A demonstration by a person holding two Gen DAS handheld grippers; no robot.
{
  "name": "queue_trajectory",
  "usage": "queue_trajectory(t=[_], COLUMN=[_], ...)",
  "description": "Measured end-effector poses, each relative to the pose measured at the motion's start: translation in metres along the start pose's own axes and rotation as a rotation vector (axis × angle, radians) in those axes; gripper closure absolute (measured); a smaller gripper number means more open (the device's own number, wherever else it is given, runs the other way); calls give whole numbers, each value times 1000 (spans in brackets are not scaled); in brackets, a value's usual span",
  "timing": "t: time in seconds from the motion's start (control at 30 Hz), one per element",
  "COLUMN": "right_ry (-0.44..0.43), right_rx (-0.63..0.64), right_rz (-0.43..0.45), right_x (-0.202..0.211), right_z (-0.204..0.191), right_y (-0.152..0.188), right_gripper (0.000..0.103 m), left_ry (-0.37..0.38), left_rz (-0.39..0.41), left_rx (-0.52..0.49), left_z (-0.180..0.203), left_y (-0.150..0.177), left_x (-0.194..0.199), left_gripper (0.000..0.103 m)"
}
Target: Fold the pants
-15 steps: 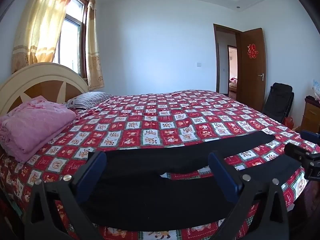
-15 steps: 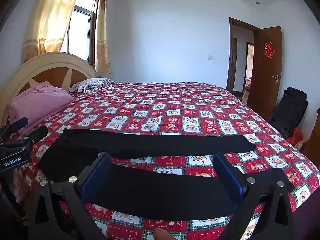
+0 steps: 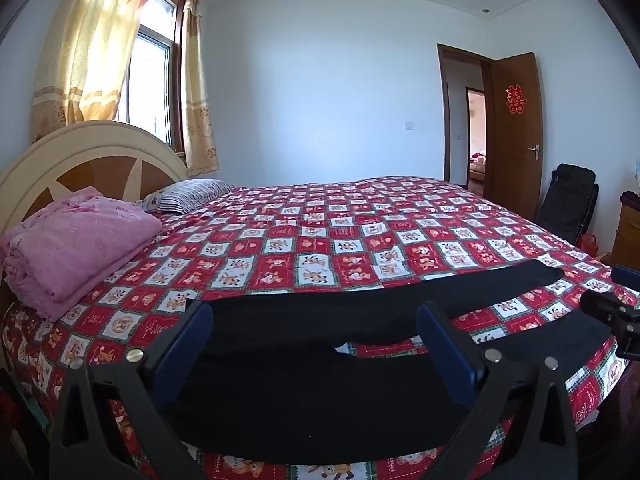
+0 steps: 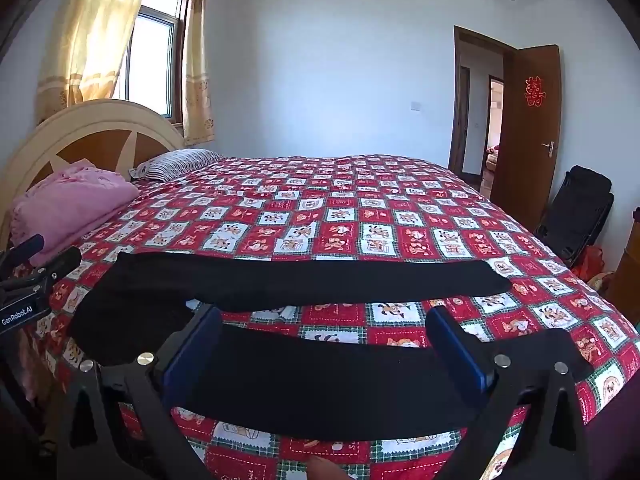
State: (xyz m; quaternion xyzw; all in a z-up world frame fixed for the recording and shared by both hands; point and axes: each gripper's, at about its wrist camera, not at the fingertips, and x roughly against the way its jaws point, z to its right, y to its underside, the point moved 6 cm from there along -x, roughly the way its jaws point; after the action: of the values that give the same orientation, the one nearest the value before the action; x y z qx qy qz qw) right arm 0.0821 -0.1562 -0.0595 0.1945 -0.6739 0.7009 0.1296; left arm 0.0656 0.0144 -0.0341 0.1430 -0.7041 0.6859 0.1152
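Black pants (image 3: 304,380) lie flat on the red patterned bedspread (image 3: 320,240) near the bed's front edge, waist to the left and the two legs spread apart toward the right. They also show in the right wrist view (image 4: 304,284). My left gripper (image 3: 316,340) is open and empty, held above the waist and crotch area. My right gripper (image 4: 324,344) is open and empty, held above the near leg (image 4: 320,384). The right gripper shows at the right edge of the left wrist view (image 3: 616,312), and the left gripper at the left edge of the right wrist view (image 4: 28,272).
A folded pink blanket (image 3: 76,244) and a striped pillow (image 3: 188,196) lie by the headboard (image 3: 80,152) at the left. A black folding chair (image 3: 568,200), an open brown door (image 3: 516,128) and a wooden cabinet (image 3: 628,232) stand at the right.
Both grippers have shifted slightly, with the pants a little lower and nearer in view. The pants have not moved and both grippers remain open.
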Motion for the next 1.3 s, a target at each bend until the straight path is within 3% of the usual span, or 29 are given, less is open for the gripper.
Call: queue_trajectory(t=[1.3], right_ry=[6], right_rx=[10], right_rz=[-18], right_x=[-4], right_z=[-3], right_y=[2], right_gripper=[1], left_ry=[-6], left_rz=[-23], left_rx=[5], left_z=[-3], left_y=[7], left_x=[-6], left_gripper=[0])
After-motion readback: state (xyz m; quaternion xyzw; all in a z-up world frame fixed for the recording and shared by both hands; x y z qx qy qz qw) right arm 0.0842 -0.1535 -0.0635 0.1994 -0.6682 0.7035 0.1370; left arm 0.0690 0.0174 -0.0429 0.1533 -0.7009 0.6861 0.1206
